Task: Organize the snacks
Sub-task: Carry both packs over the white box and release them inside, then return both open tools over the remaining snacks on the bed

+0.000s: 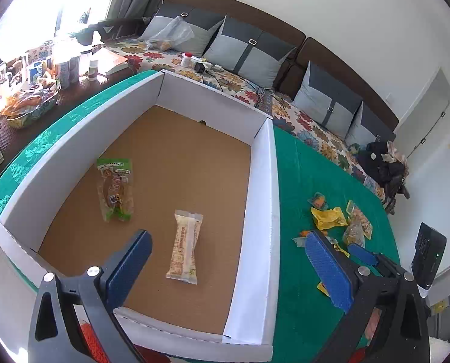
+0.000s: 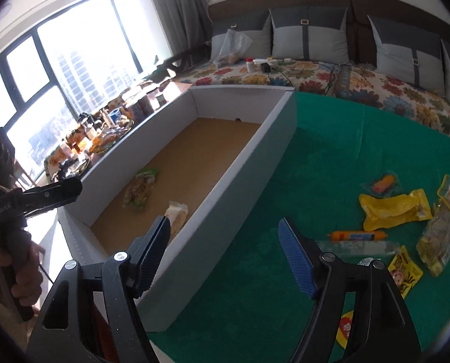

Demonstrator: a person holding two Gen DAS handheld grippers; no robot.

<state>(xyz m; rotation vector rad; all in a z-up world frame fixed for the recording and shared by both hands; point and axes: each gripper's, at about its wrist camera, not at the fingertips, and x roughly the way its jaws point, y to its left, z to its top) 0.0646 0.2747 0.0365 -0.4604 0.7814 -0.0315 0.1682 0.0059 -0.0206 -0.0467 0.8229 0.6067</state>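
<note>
Left gripper (image 1: pixel 228 267) hung over the near end of the white box (image 1: pixel 259 211), fingers spread wide, nothing between them. Two snacks lay inside: green packet (image 1: pixel 116 189) far-left, pale bar (image 1: pixel 185 248) nearer. Right gripper (image 2: pixel 223 260) also open and empty, over the green cloth (image 2: pixel 330 151); loose snack pile (image 2: pixel 406 220) sat right of the box.

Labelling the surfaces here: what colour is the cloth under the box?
Green cloth, with a faint woven pattern; clearest in the right wrist view.
</note>
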